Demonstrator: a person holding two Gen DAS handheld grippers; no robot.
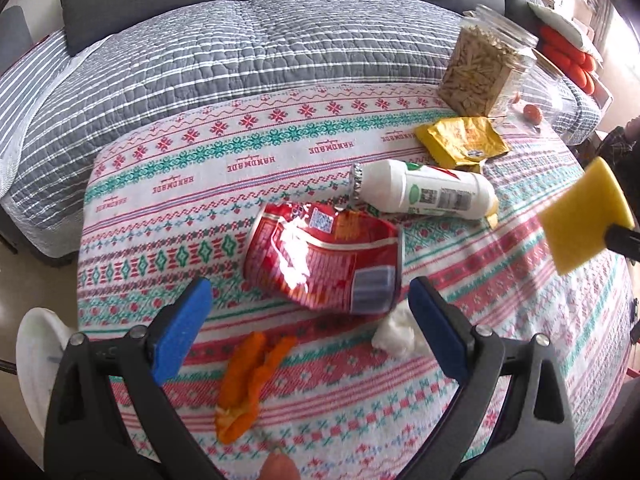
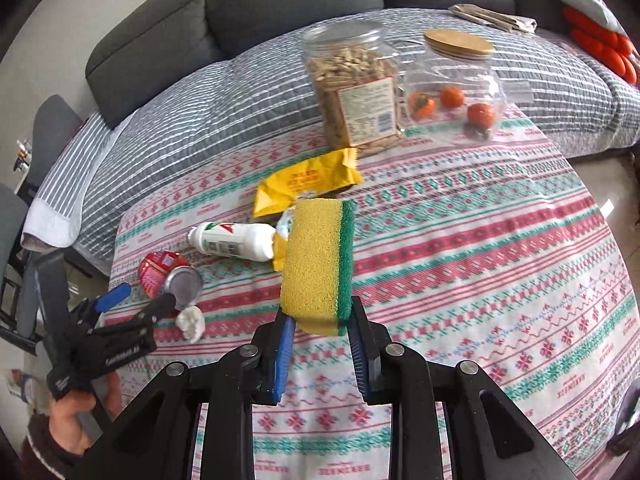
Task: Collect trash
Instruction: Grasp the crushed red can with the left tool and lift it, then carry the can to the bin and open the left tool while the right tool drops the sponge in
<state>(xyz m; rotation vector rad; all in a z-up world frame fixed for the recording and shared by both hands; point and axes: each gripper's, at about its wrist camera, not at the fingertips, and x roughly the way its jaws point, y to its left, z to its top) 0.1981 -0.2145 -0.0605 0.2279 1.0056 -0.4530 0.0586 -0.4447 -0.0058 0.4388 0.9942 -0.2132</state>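
My left gripper [image 1: 308, 304] is open just above the table, its blue pads on either side of the near end of a crushed red snack bag [image 1: 324, 256]. It also shows in the right wrist view [image 2: 138, 300]. Beyond the bag lie a white bottle [image 1: 424, 192] on its side and a yellow wrapper [image 1: 460, 142]. Orange peel [image 1: 248, 380] and a crumpled white tissue [image 1: 396, 336] lie close under the left gripper. My right gripper [image 2: 320, 328] is shut on a yellow-and-green sponge [image 2: 318, 264], held above the table; the sponge also shows in the left wrist view [image 1: 584, 216].
A clear jar of biscuits [image 2: 356, 92] and a clear jar with small oranges [image 2: 452, 96] stand at the table's far edge. A patterned cloth [image 2: 480, 240] covers the table. A grey sofa with a striped quilt [image 1: 240, 52] lies beyond. A white object [image 1: 40, 352] sits off the table's left edge.
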